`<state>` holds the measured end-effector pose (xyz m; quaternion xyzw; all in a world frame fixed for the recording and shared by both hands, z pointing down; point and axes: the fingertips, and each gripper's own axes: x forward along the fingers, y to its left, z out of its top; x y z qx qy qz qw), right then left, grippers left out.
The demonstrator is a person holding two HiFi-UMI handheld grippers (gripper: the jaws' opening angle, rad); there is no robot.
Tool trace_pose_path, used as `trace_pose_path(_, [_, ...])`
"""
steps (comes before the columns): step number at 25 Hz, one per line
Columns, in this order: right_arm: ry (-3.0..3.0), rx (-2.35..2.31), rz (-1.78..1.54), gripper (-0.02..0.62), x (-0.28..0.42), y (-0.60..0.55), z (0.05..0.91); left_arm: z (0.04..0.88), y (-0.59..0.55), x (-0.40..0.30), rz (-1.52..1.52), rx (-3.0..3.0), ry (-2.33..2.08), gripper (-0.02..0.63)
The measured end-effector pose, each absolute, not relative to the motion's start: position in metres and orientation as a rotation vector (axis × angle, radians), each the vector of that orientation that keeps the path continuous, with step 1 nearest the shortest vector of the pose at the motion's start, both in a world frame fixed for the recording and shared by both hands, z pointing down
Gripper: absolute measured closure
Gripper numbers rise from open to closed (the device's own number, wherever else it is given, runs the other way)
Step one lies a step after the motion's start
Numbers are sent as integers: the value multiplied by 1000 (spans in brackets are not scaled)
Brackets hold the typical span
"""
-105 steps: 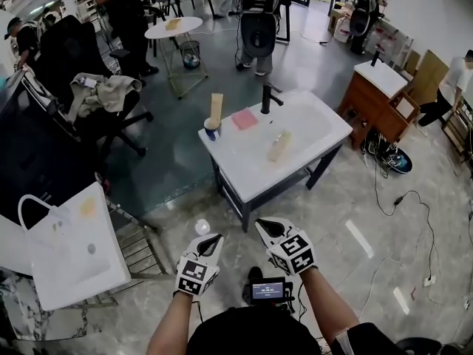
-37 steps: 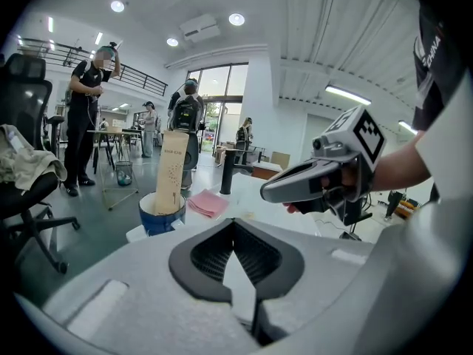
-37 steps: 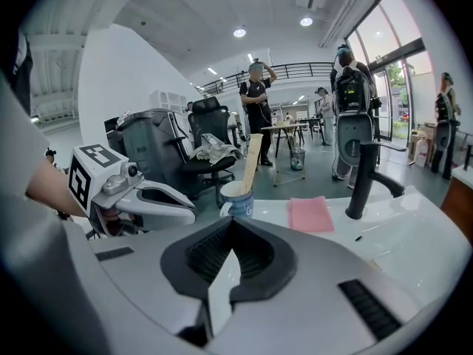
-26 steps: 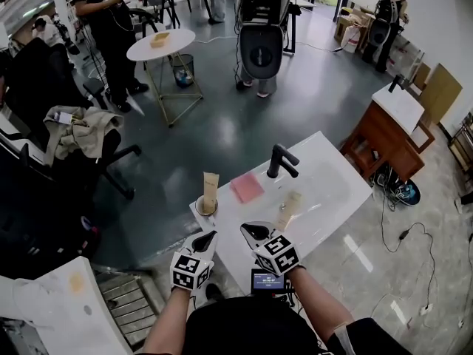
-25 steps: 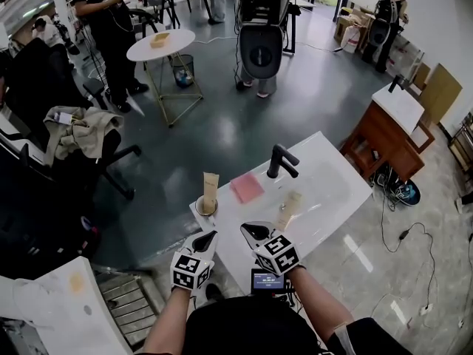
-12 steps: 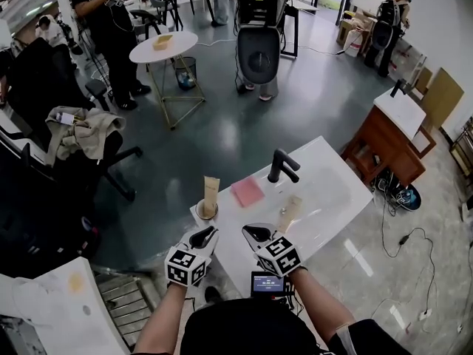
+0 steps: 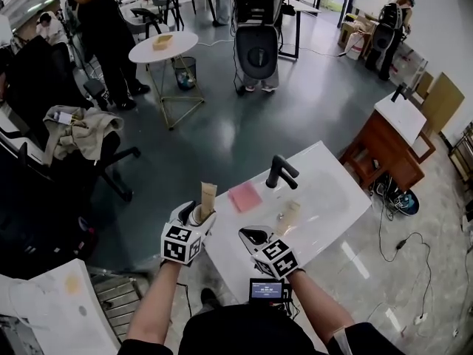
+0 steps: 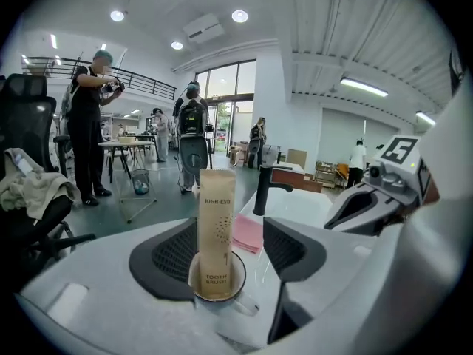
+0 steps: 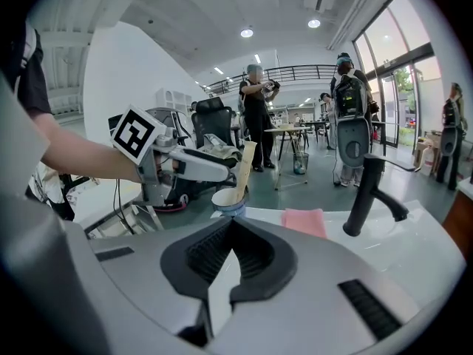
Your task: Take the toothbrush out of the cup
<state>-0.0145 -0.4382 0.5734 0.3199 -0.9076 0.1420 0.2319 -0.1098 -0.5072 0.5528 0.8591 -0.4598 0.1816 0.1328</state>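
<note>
Left gripper [image 7: 194,213]: held wide apart, its jaws having just been opening. The cup [image 8: 222,302] is seen between the two jaws. No pad is seen pressing on it, and nothing is gripped.
Right gripper [image 7: 247,236]: closed, with the jaw tips brought together and nothing held between them. It is held over the near edge of the tabletop [image 7: 325,191], apart from the cup.
Toothbrush [image 8: 216,231]: wrapped in a tall tan paper sleeve and stood upright in the cup, most of the sleeve being shown above the rim.
Cup: placed at the left corner of the tabletop.
Tabletop: a white sink top, on which a pink cloth [image 7: 245,196] is laid just beside the cup and a black faucet [image 7: 277,172] is mounted behind the cloth.
</note>
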Motion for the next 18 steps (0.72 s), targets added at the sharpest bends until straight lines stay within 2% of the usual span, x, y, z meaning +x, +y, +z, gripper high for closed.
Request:
trace_pose_path(4, [-2489,875,398,588,-13,-444,579,567,-527,-107,586,2435,-1382,324])
trace_pose_path(18, [-2446,899,446,588,-4,-456,593,597,-556,-108,765,2354,-1481,335])
